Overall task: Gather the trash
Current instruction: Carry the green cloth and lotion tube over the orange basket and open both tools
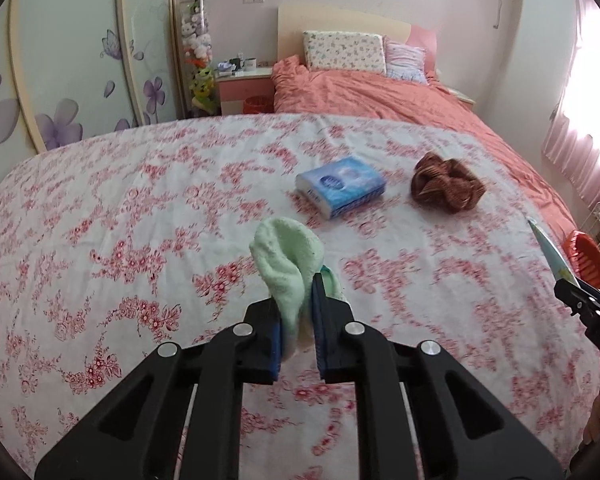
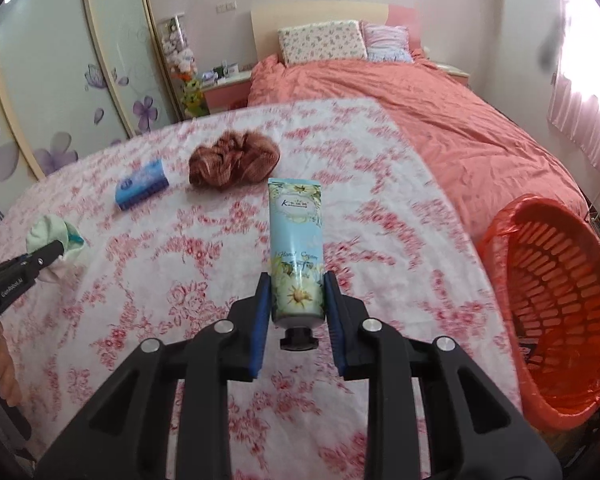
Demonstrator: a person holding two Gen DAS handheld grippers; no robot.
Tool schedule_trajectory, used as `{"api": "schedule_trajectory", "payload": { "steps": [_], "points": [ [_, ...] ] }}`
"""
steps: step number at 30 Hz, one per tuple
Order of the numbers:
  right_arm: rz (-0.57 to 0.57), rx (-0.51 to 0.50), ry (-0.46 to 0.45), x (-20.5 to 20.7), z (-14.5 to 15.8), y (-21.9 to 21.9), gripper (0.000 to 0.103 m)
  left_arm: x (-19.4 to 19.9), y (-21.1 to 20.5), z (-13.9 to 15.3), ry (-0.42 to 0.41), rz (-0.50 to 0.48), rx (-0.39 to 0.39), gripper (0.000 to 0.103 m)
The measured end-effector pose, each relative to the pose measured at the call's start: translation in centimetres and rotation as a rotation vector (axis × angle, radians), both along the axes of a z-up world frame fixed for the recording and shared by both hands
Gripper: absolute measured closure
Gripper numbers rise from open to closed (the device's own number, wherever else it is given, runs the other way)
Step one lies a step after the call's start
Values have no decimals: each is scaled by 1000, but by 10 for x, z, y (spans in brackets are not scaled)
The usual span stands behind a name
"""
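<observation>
My left gripper [image 1: 296,300] is shut on a pale green sock [image 1: 288,264] and holds it above the floral sheet; it also shows in the right wrist view [image 2: 56,252]. My right gripper [image 2: 296,284] is shut on a light blue hand cream tube [image 2: 296,240], cap toward me, above the sheet. The tube's tip [image 1: 550,248] and the right gripper show at the right edge of the left wrist view. An orange trash basket [image 2: 556,280] with an orange liner stands to the right of the bed, right of my right gripper.
A blue tissue pack [image 1: 340,186] and a brown scrunched cloth [image 1: 444,182] lie on the floral sheet [image 1: 140,220]. Beyond are a salmon duvet [image 1: 380,96], two pillows, a nightstand [image 1: 244,88] and a floral wardrobe at left.
</observation>
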State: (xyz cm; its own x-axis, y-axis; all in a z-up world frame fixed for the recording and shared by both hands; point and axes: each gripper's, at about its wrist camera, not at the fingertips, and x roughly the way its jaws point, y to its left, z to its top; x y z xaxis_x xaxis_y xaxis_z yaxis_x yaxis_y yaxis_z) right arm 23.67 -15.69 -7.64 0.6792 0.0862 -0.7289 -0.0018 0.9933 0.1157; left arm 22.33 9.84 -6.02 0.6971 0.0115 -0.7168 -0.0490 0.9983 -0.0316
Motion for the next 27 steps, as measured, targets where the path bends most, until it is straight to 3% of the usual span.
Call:
{"api": "schedule_trajectory", "payload": {
  "steps": [10, 17, 27],
  "points": [
    [-63, 33, -122, -39, 51, -37, 77, -10, -43, 39, -64, -77, -43, 90],
    [-166, -8, -223, -72, 80, -76, 77, -16, -100, 61, -106, -191, -82, 90],
    [-320, -30, -265, -102, 86, -145, 77, -19, -201, 70, -115, -408, -132, 90]
  ]
}}
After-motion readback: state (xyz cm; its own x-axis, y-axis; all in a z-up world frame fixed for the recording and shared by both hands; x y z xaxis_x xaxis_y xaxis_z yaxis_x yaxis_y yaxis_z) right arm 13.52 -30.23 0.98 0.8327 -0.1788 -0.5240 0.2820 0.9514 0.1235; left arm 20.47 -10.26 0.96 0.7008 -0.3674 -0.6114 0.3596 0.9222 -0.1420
